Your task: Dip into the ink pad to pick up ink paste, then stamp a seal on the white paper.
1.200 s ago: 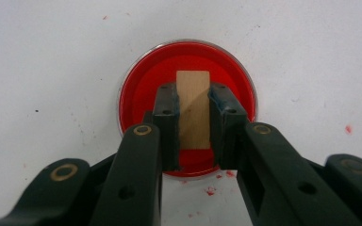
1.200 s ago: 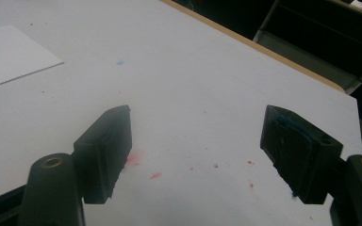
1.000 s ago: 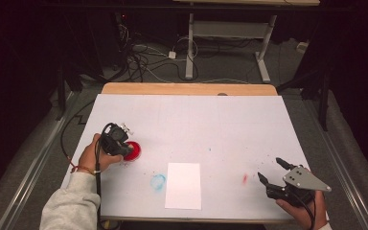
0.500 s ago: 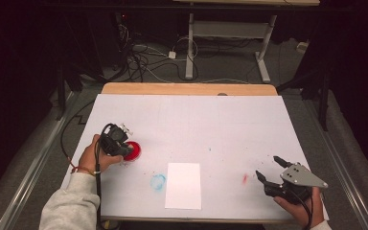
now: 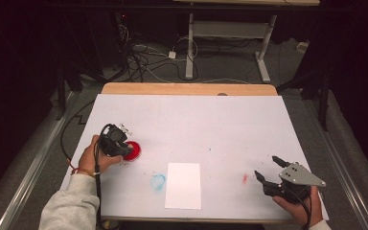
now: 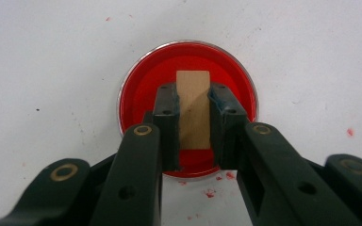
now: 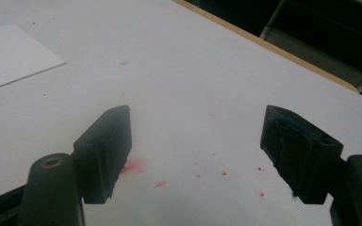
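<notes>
White tabletop [image 5: 211,124], paint-flecked. Left gripper [image 6: 193,106]: jaws clamped on wooden block [image 6: 193,101], held over red paint dish [image 6: 143,75] directly beneath the jaws. Right gripper [image 7: 195,155]: jaws spread wide, holding nothing, red smear [image 7: 132,167] beside one jaw. White paper sheet [image 5: 183,185] between both grippers.

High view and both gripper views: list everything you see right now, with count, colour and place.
wooden block: one, tan, clamped upright between the left jaws over the dish
paint dish: one, red, round, left part of the table
paper sheet: one, white, near front edge, centre
blue smear: one, left of the sheet
red smear: one, right of the sheet
table: one, white top, wooden far edge
left gripper: black, shut on the block
right gripper: black, jaws wide apart, front right, holding nothing
</notes>
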`<control>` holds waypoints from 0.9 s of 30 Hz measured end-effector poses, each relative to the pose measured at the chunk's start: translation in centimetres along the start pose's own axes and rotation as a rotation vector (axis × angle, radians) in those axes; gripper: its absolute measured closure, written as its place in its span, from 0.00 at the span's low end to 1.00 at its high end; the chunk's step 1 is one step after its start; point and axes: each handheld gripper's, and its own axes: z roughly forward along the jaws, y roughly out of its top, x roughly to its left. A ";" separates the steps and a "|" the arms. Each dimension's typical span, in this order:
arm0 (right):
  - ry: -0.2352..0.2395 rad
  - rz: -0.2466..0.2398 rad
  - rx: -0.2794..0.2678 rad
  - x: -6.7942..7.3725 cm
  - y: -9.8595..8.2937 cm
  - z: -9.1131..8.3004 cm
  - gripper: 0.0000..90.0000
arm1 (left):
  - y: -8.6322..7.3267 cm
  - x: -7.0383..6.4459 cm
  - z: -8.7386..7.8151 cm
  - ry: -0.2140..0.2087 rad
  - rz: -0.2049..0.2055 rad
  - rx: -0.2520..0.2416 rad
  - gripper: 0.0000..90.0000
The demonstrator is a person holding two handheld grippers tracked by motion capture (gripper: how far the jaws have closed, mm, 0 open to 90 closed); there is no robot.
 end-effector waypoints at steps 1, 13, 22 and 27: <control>-0.002 -0.001 -0.003 0.0 0.1 0.0 0.29 | 0.0 0.1 -0.2 -0.008 -0.010 -0.020 0.82; -0.006 0.001 0.001 0.0 0.0 -0.2 0.29 | 0.8 -2.4 -4.1 -0.045 0.075 -0.143 0.82; -0.004 0.005 -0.004 -0.1 -0.2 -0.4 0.29 | 2.4 -6.2 -5.1 -0.079 0.203 -0.177 0.82; -0.001 -0.007 -0.006 0.1 -0.1 -0.4 0.29 | 3.1 -8.6 -5.0 -0.112 0.282 -0.189 0.82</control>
